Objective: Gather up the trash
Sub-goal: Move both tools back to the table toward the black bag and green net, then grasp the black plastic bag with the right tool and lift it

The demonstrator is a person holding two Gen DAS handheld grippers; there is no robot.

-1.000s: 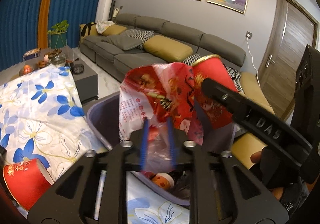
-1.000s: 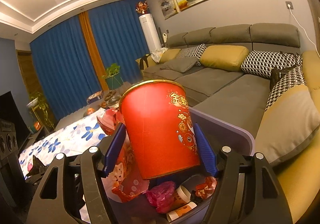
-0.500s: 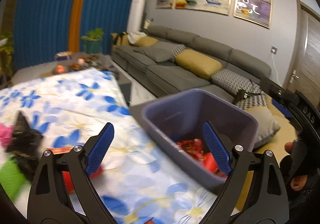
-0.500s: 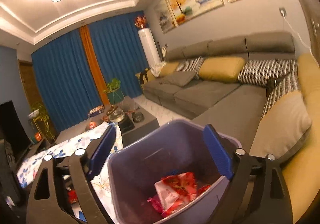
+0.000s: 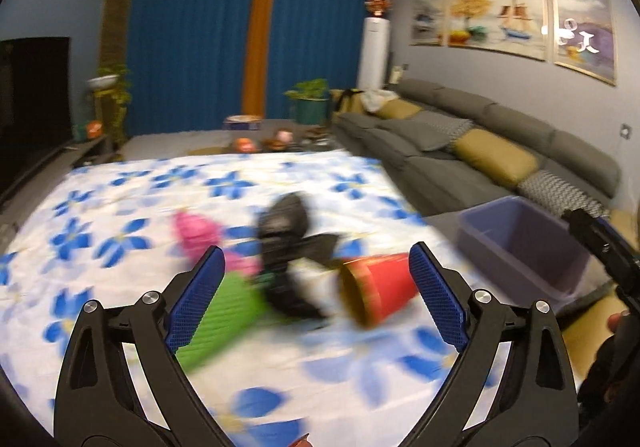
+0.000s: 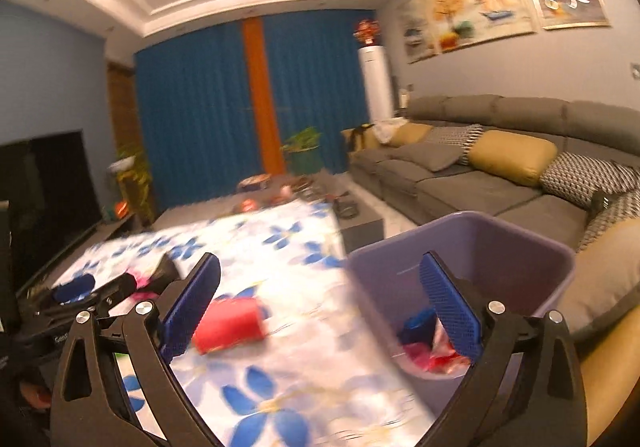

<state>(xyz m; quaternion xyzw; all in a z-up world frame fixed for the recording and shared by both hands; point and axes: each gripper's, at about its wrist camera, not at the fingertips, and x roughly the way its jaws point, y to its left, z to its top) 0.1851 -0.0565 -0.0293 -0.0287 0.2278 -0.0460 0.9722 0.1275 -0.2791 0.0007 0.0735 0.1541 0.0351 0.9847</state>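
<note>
Both grippers are empty, and their fingers are opening toward full width: the left gripper (image 5: 316, 295) faces the remaining trash, and the right gripper (image 6: 320, 307) is between bench and purple bin (image 6: 560, 259). A red cup (image 5: 376, 287) lies on its side on the flowered bench (image 5: 120, 207) near the bin-side edge, beside black, pink and green items. Better to approach the cup across its body and close gently, because paper crushes.

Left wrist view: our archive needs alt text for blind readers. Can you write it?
The left gripper opens, empty, over a blurred floral tablecloth with a tipped red cup, black, pink and green trash. A purple bin stands right.
</note>
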